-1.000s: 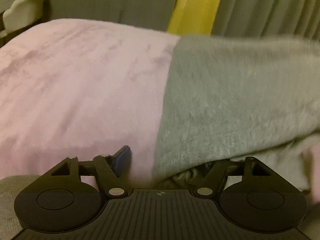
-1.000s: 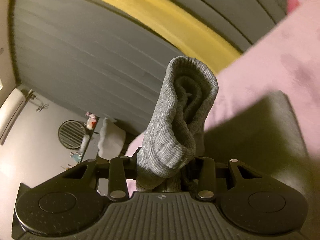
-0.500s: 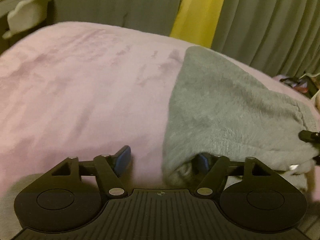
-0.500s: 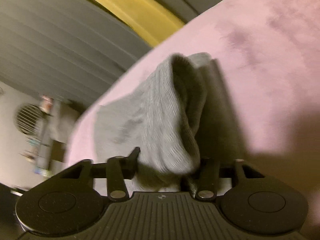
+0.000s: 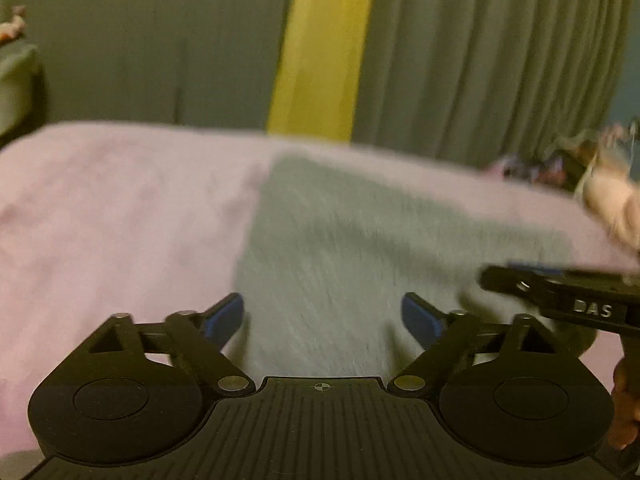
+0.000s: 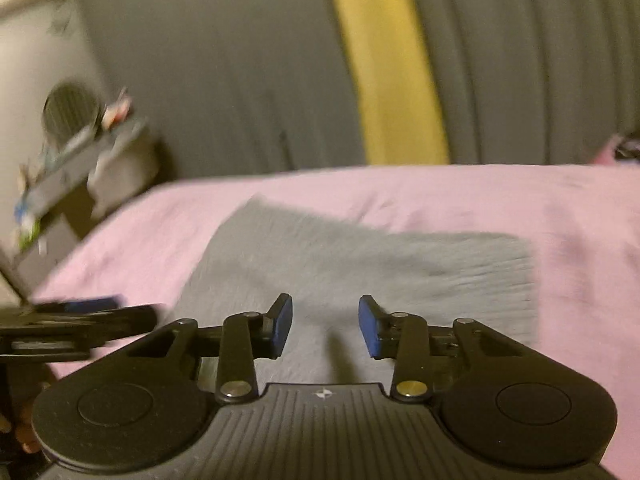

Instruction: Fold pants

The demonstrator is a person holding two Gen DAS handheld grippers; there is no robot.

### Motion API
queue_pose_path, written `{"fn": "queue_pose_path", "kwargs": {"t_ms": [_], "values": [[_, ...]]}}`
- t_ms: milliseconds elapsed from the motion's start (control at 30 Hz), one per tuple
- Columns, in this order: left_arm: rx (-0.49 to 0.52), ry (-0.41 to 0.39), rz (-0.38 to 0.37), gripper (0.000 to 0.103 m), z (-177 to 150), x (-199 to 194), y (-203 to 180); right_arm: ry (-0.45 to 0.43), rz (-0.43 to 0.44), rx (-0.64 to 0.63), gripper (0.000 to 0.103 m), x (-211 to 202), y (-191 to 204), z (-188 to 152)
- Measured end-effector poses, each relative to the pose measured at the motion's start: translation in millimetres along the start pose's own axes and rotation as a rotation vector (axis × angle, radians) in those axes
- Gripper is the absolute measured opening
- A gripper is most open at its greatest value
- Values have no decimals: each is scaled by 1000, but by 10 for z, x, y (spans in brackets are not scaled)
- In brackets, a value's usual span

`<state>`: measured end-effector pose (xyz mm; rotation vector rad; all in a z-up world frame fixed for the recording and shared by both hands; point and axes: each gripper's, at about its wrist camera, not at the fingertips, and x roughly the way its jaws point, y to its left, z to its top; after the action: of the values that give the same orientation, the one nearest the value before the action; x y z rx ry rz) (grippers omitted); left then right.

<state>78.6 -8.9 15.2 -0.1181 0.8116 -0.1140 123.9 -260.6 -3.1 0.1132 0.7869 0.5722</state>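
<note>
The grey pants (image 5: 360, 248) lie flat and folded on the pink bed cover (image 5: 120, 220); they also show in the right wrist view (image 6: 380, 264). My left gripper (image 5: 322, 318) is open and empty, just above the near edge of the pants. My right gripper (image 6: 325, 326) is open and empty, also over the near edge. The right gripper shows at the right of the left wrist view (image 5: 560, 292); the left gripper shows at the left of the right wrist view (image 6: 72, 320). Both views are motion-blurred.
Grey curtains with a yellow strip (image 5: 320, 48) hang behind the bed. A shelf with small items and a round fan (image 6: 72, 112) stands at the left. Cluttered items (image 5: 560, 160) lie at the bed's far right.
Both grippers have let go of the pants and opened. The pants, lifted and folded over a second ago, now lie flat on the bed. Both grippers have pulled back.
</note>
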Motion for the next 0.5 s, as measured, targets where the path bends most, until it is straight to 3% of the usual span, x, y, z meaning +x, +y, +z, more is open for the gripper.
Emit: {"fn": "queue_pose_path", "kwargs": {"t_ms": [67,100,133,167,200,367,467,500], "values": [[48,42,21,90,-57,193,-61,24,-48,-52,36,190,31,-4],[108,35,86,92,-116,269,-101,30,-90,-66,28,265,7,2],[172,33,158,98,-162,328,-122,28,-135,-73,13,335,-45,23],[205,35,179,99,-202,364,-110,21,-172,-74,7,378,-104,20],[193,29,159,99,-233,373,-58,15,-199,-60,0,424,-195,41],[-30,95,72,100,-209,409,252,-7,-173,60,1,375,-343,24],[-36,93,79,100,-223,392,262,39,-101,14,29,267,-234,-60],[-25,88,87,101,-227,390,230,56,-75,2,46,215,-190,-114]]}}
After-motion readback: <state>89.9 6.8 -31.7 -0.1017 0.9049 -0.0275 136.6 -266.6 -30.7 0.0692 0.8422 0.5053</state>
